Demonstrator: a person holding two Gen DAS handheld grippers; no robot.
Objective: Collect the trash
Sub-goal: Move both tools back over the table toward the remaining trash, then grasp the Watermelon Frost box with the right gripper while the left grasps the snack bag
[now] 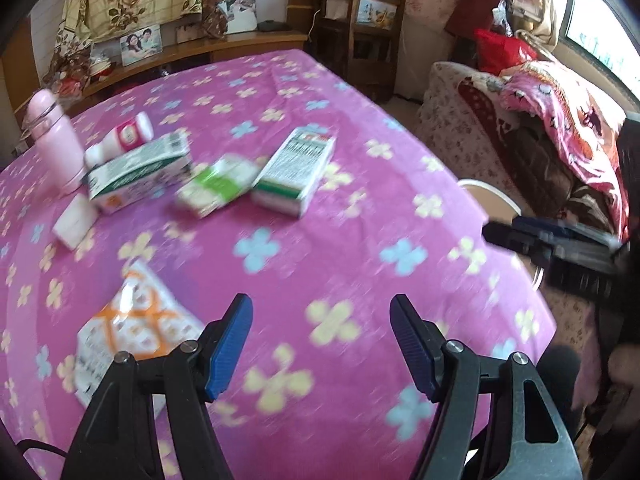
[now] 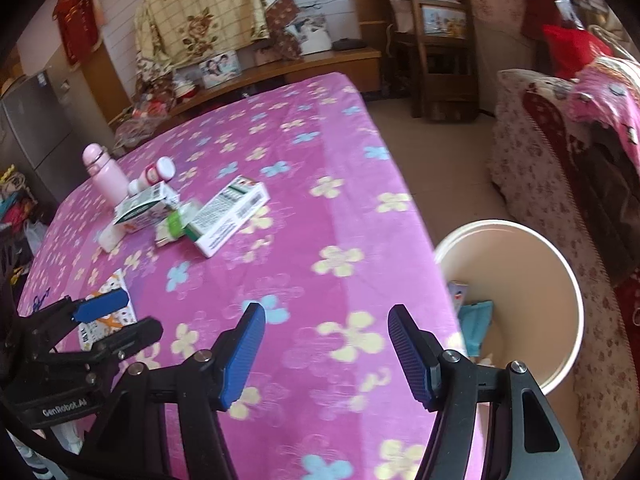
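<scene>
Right wrist view showed my right gripper [image 2: 326,350] empty, jaws apart, above the pink cloth [image 2: 320,128], with the bucket [image 2: 576,292] at lower right already holding scraps. My left gripper [image 1: 322,346], also apart and empty, hovered beside the orange wrapper [image 1: 136,328] at lower left. I judged that wrapper next; boxes [image 1: 294,170] waited at mid-left.

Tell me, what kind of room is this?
Probably a lived-in room at home: a flowered pink cloth covers the big surface, a framed family photo sits on a wooden shelf, and a blanket-draped sofa stands nearby.
</scene>
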